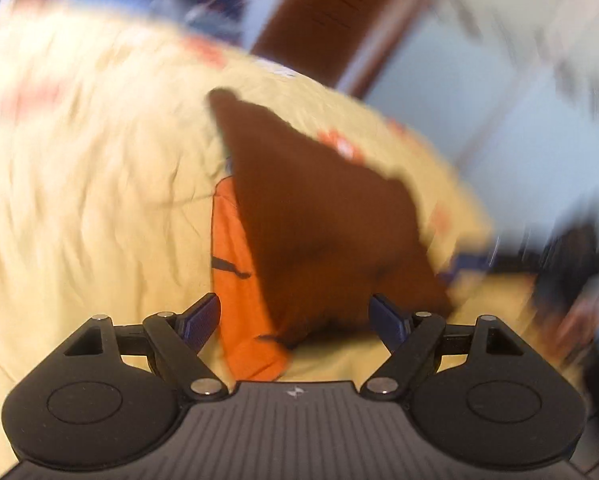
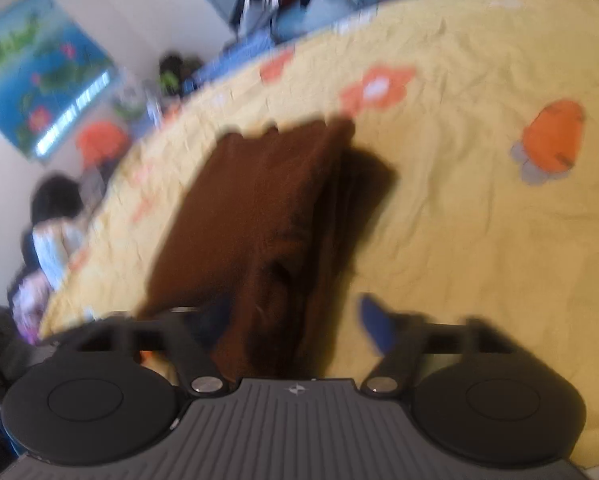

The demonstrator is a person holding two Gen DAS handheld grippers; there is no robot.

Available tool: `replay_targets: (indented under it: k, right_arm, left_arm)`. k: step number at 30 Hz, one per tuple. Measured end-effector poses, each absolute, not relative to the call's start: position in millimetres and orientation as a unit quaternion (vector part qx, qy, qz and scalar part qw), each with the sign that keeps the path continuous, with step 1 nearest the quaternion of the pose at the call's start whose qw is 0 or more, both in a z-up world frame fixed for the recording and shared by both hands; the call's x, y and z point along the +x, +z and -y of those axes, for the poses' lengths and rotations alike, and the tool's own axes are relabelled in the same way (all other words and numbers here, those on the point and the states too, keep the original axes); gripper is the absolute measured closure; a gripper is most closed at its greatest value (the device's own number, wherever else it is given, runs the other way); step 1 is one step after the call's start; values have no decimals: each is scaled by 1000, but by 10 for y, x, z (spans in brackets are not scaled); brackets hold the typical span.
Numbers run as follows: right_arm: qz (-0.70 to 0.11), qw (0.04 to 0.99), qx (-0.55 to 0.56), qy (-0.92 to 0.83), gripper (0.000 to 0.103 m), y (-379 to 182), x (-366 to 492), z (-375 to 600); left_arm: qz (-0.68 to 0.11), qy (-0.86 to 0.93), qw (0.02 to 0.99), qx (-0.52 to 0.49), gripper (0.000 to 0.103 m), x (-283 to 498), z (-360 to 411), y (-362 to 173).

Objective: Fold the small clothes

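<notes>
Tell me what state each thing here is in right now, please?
Dark brown cloth garment: lying folded on the bed, gripped by neither tool.
Yellow flower-printed bedsheet: spread out, wrinkled.
Left gripper: open, holding nothing.
Right gripper: open, garment between its fingers but not pinched.

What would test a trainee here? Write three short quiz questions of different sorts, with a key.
1. True or false: the left tool is clamped on the brown garment.
2. Which colour is the bedspread under the garment? A) yellow with orange prints B) plain white C) green stripes
3. Fill in: in the left wrist view, an ____ patch shows beside the brown garment.

Key:
1. False; its jaws stand apart and the pads do not press on the cloth.
2. A
3. orange; whether it is a print or another garment cannot be told.
</notes>
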State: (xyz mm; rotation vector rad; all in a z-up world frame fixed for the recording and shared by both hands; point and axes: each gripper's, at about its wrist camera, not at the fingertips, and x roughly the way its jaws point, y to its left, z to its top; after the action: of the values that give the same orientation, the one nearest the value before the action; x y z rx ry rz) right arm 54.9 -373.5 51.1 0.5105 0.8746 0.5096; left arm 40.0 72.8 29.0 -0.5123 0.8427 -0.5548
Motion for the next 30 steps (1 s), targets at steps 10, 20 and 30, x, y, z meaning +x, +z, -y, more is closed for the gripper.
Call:
replay_targets:
  k: [10,20,30]
  right_arm:
    - [-482,800,231,272,58,281,625,3425]
    - [-469,813,192,286,77,317,406,3460]
    - [-365,862,232,263,45,940,1126,3401]
  left_arm:
    - [-476,-268,785,-294,81,826,-324,52]
    - [-458,-259,822,-219,80,504,-535,223]
    - [-318,-289,903,-11,28,397,368,741]
